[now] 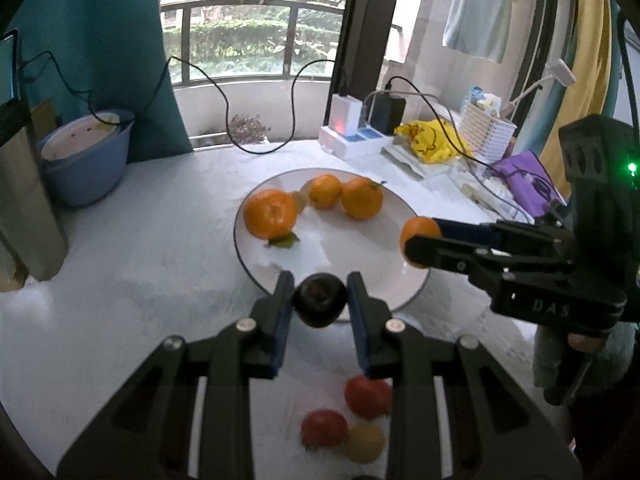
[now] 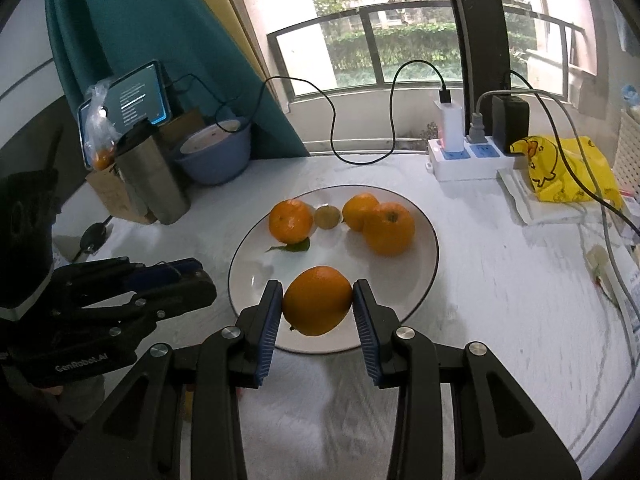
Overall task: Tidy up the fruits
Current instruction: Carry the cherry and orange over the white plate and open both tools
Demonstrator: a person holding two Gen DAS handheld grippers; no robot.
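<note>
A white plate (image 1: 360, 276) (image 2: 416, 280) on the white table holds three oranges (image 1: 270, 213) (image 2: 388, 228) and a small yellow-green fruit (image 2: 327, 217). My left gripper (image 1: 320, 300) is shut on a dark round fruit (image 1: 319, 298) at the plate's near edge. My right gripper (image 2: 318, 300) is shut on an orange (image 2: 318, 300) above the plate's near part; it also shows in the left wrist view (image 1: 418, 232). Two red fruits (image 1: 367, 396) and a yellow one (image 1: 364, 442) lie on the table under my left gripper.
A blue basin (image 1: 86, 164) (image 2: 216, 156) and a steel cup (image 2: 154, 176) stand at the back left. A power strip with chargers (image 2: 464, 156) and cables, a yellow bag (image 2: 568, 172) and a white basket (image 1: 486, 130) stand at the back right.
</note>
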